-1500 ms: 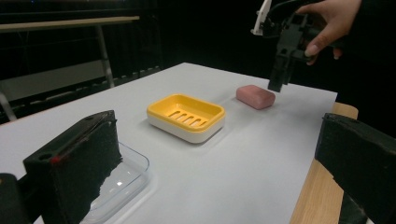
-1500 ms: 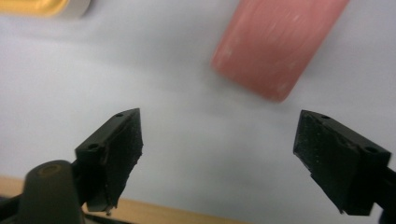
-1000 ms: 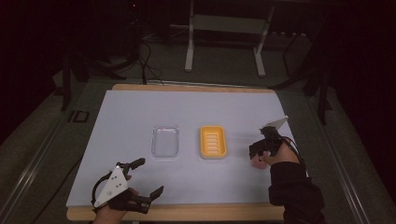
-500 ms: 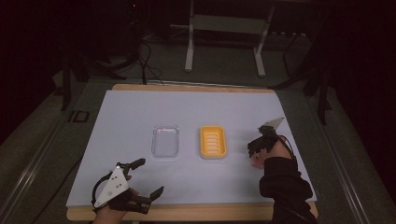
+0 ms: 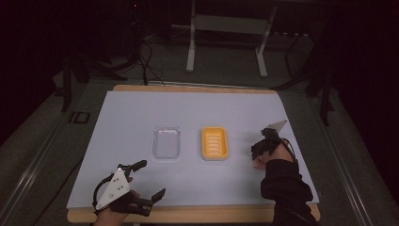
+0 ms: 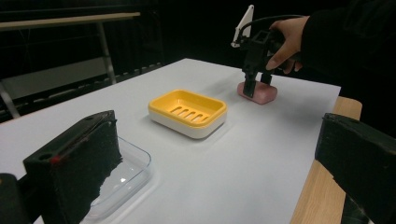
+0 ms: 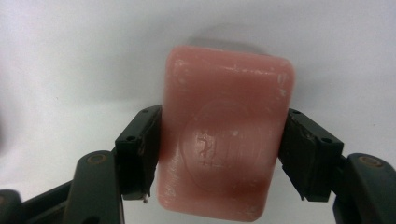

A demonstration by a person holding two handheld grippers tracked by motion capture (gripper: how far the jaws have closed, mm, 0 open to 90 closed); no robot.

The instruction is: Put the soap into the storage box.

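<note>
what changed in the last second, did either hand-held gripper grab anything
The right hand-held gripper sank slightly onto the pink soap bar and its jaws have just been closing; both now press the bar's sides. The left hand-held gripper stayed put, open. The yellow soap dish and clear tray did not move.

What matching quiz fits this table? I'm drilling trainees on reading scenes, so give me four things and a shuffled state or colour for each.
Things:
1. soap
2. dish
3. tray
4. left gripper

States:
A. clear, empty
B. yellow with a slotted floor
C. open, near the table's front edge
D. pink, lying on the table between the right gripper's jaws

Pairs: 1-D, 2-B, 3-A, 4-C
</note>
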